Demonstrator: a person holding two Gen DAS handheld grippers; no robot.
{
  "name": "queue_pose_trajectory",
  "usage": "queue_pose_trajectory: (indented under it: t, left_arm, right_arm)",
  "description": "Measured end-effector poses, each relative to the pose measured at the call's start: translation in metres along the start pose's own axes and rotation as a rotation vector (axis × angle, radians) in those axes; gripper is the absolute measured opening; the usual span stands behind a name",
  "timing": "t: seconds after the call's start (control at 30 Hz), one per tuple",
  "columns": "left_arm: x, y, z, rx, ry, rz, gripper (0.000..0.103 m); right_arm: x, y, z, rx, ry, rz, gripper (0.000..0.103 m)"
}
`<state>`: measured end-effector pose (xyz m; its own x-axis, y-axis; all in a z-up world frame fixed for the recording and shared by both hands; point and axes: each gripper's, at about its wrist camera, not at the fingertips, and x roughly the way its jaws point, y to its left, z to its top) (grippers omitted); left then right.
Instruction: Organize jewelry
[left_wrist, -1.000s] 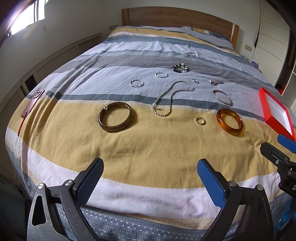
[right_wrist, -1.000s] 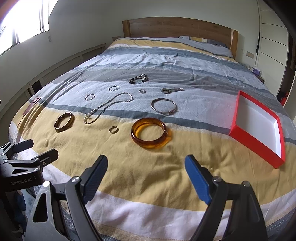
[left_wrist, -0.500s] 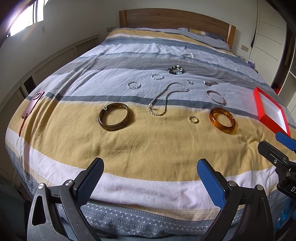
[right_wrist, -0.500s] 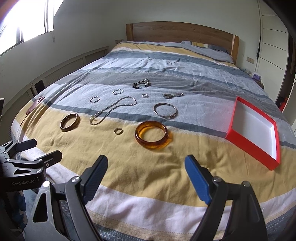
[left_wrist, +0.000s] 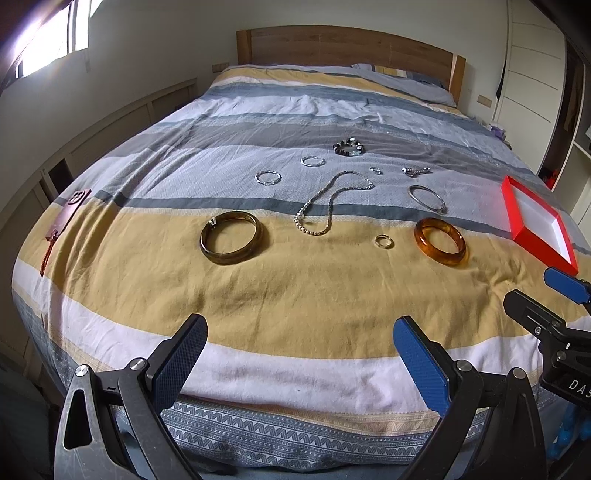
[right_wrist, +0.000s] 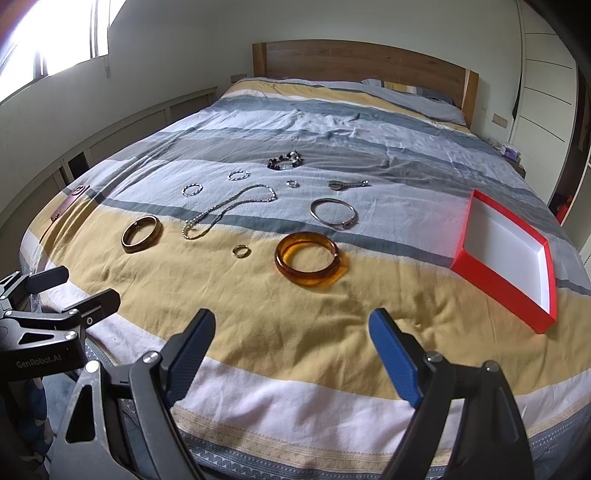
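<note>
Left wrist: bed (left_wrist: 295, 295) foot, facing headboard (left_wrist: 347, 44).
Right wrist: same, further right.
Shared: jewelry spread, red box (right_wrist: 506, 254).

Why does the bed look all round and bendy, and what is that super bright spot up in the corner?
Both wrist views use fisheye lenses, so the striped bed bulges. In the right wrist view the window is blown out white with daylight; in the left wrist view the window glares less.

Left black gripper with blue pads (left_wrist: 299, 349) holds jaws spread wide, empty; right black blue-padded gripper (right_wrist: 291, 338) likewise, level alongside.
</note>
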<state>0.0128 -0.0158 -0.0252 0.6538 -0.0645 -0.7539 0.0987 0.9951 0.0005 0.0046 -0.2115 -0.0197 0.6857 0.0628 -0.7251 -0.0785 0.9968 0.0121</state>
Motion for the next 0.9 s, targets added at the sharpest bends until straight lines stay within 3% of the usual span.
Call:
queue_pose_trajectory:
  t: [0.4, 0.9]
  left_arm:
    - [0.005, -0.011, -0.001, 0.032, -0.004, -0.015, 0.099]
    - [0.022, -0.005, -0.003, 0.023, 0.048, -0.032, 0.099]
  right_arm:
    - [0.003, -0.011, -0.008, 0.02, 0.023, -0.039, 0.085]
    - [0.014, -0.016, -0.008, 0.039, 0.035, 0.004, 0.084]
